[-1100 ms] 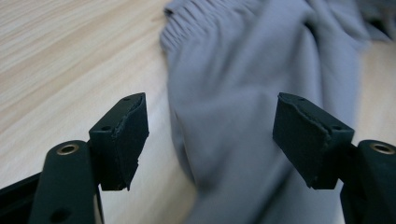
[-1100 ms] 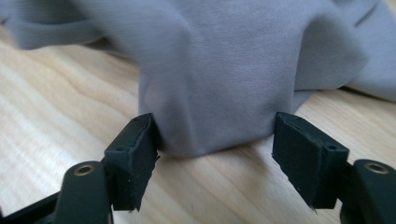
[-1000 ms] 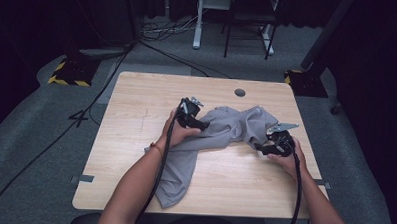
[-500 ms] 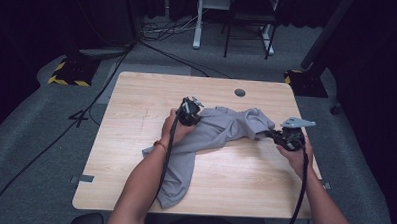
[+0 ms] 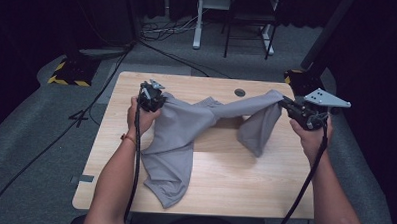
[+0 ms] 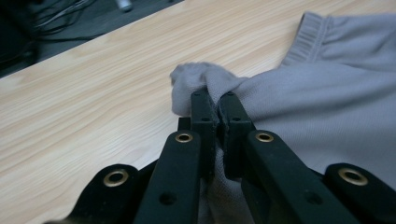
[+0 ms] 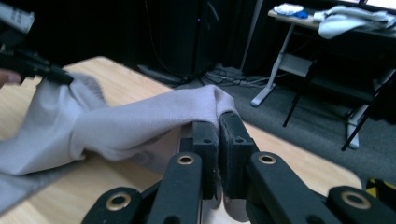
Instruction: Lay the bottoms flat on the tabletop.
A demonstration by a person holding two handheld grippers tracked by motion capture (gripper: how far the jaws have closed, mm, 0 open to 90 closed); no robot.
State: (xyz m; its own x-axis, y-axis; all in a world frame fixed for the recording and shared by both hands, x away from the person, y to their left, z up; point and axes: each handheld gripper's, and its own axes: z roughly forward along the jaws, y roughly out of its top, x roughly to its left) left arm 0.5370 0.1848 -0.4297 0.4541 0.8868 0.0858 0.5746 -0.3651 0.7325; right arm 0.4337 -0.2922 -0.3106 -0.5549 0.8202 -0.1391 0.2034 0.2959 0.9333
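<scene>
Both grippers clamping the grey shirt, jaws pressed tight on folds of its cloth.

Seen from above: left gripper pinching the shirt near the far left part of the wooden table, left hand wrapping the handle just behind it. Right gripper gripping the other end of the garment off the table's right edge, right hand holding it up, grey plate sitting on top. Shirt stretching between the two grips across the far half of the table, sagging in the middle, one fold hanging down from the right grip toward the wood, the rest trailing over the left half of the tabletop to the near edge. Black cables running back along both forearms.

Looking along the left gripper: black jaws closing on a bunched knot of grey knit, cloth puffing out past the tips, a ribbed hem lying on the table at upper right, light wood grain passing underneath.

Looking along the right gripper: jaws squeezing a fold of the same shirt, fabric rising clear of the tabletop and stretching away to the left gripper at upper left. Beyond, a dark floor and a white-legged desk with cloths on it.
</scene>
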